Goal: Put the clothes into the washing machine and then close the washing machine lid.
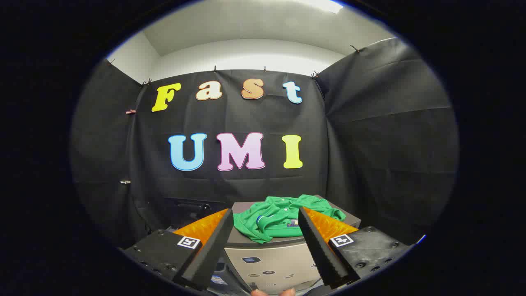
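Observation:
A green shirt (283, 220) lies crumpled on top of the washing machine (271, 259), on its shut grey lid. The machine's pale front panel with small buttons faces me below the lid. My gripper (265, 216) is open, and its two fingers (220, 238) stand wide apart in front of the machine. The shirt sits beyond the fingertips, seen in the gap between them. Nothing is held.
Black cloth walls close in the booth behind and to both sides of the machine. A dark box-like object (189, 209) stands behind the machine to the left. A person's fingertips (273, 292) show below the fingers.

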`<state>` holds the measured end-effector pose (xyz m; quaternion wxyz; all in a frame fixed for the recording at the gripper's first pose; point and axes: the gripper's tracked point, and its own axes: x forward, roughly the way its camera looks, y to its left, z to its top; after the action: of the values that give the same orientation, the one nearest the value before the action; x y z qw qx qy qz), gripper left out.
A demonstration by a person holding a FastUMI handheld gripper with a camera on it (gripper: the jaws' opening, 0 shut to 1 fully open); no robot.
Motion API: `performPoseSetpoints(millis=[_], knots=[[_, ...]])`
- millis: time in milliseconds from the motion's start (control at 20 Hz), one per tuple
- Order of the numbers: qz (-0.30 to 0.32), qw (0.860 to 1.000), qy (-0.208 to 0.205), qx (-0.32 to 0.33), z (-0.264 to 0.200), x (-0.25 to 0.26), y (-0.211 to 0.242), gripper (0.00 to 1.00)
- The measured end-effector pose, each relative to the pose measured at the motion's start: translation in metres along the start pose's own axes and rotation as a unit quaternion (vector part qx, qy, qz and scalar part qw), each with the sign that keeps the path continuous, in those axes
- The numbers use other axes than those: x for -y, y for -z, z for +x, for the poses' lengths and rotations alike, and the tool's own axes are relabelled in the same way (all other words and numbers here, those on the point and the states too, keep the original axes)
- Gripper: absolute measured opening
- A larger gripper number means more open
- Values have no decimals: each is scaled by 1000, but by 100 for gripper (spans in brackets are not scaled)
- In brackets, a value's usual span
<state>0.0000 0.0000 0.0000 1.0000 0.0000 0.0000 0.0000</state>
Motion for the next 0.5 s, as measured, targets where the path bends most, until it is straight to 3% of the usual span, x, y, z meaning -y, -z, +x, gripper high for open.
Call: performPoseSetpoints(millis=[500], knots=[[-5,1000,-1,0,-1,-3,-1,99]])
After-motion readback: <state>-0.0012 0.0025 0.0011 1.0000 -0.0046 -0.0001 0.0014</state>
